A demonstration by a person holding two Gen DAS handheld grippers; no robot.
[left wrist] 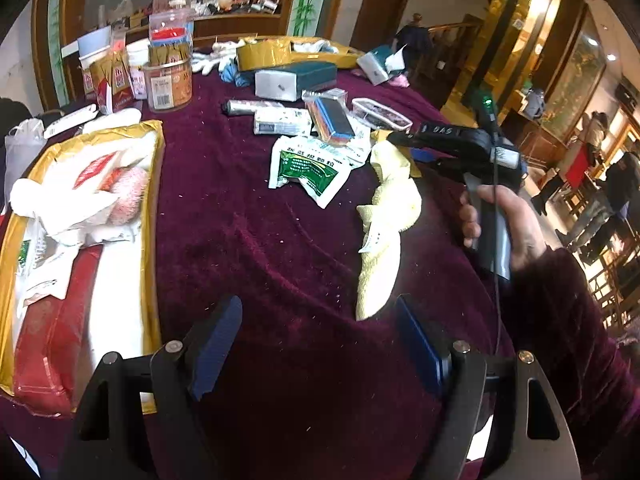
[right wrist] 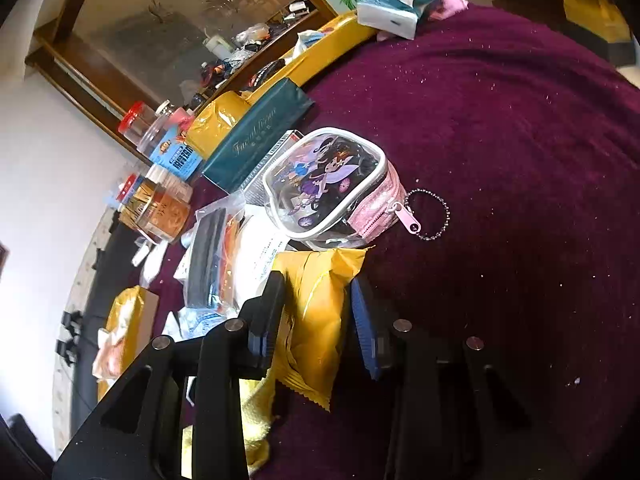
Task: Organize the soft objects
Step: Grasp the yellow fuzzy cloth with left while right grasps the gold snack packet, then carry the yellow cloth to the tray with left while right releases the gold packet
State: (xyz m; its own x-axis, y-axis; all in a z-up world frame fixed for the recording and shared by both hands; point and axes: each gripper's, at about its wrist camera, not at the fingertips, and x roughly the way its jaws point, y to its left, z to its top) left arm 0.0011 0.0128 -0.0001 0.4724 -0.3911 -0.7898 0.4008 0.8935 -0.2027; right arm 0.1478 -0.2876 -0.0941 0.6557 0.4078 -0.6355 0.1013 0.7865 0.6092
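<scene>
Our left gripper (left wrist: 318, 344) hangs unclenched over a maroon velvet tablecloth (left wrist: 280, 240) in a gilded hall; at two o'clock our right gripper (right wrist: 318, 312) clamps a yellow packet (right wrist: 320, 320), a pale yellow towel (left wrist: 384, 232) just beside it.

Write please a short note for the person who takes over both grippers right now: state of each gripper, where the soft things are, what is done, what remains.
Left gripper: open, empty, above bare maroon tablecloth.
Right gripper: shut on a yellow snack packet; the pale yellow towel lies under it and trails toward the left gripper.
Done, as it seems: the gold-rimmed tray on the left already holds a pink fluffy cloth and white soft items.
Left: the towel, the white gloves at the far side and the green sachets are on the table. The cartoon zip pouch sits just beyond the packet.
</scene>
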